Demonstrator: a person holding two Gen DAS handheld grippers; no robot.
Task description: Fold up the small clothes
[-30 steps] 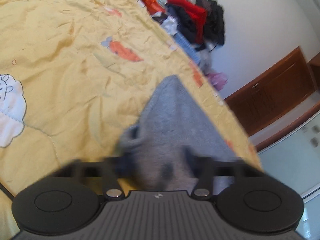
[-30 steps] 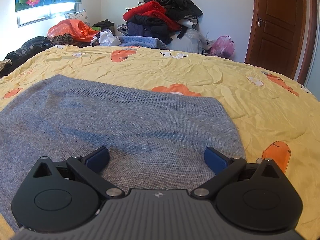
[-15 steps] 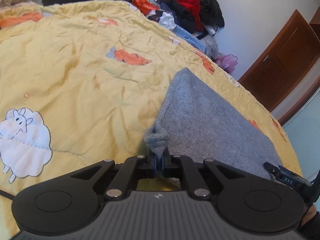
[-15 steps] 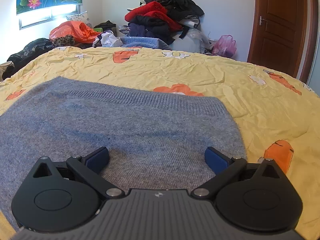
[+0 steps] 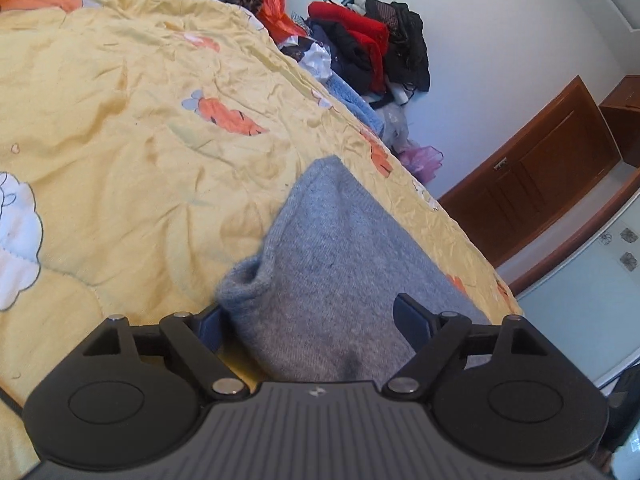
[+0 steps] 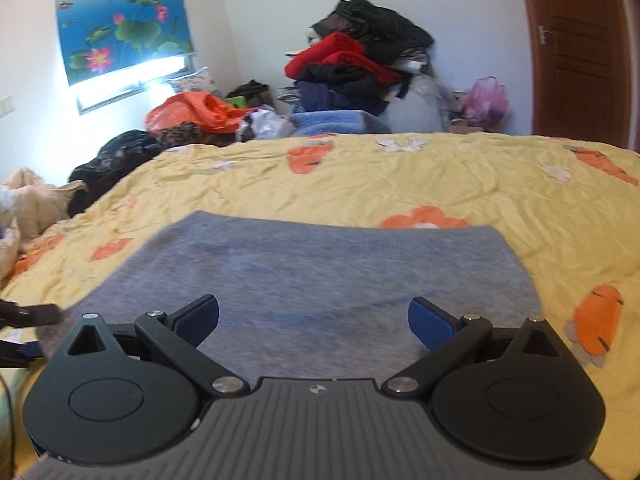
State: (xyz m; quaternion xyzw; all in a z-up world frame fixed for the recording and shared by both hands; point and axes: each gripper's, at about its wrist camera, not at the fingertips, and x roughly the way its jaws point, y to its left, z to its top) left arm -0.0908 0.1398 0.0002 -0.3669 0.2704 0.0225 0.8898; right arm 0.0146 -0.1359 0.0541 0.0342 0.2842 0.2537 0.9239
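A grey knit garment (image 5: 332, 248) lies flat on the yellow bedspread (image 5: 120, 160). One bunched corner of it curls up near my left gripper (image 5: 308, 316). That gripper's jaws are opening and stand wide apart. The cloth lies between them, and neither pad presses on it. In the right wrist view the same garment (image 6: 320, 272) spreads out wide with its ribbed hem at the far side. My right gripper (image 6: 314, 314) hovers open above its near part with nothing gripped.
The bedspread (image 6: 440, 184) has carrot and sheep prints. A pile of red and black clothes (image 6: 360, 64) and an orange bag (image 6: 192, 112) sit beyond the bed's far edge. A brown door (image 6: 580, 52) stands at the right.
The left jaws were shut on the garment's corner half a second ago and now stand wide apart, the corner released. The right gripper has risen above the garment.
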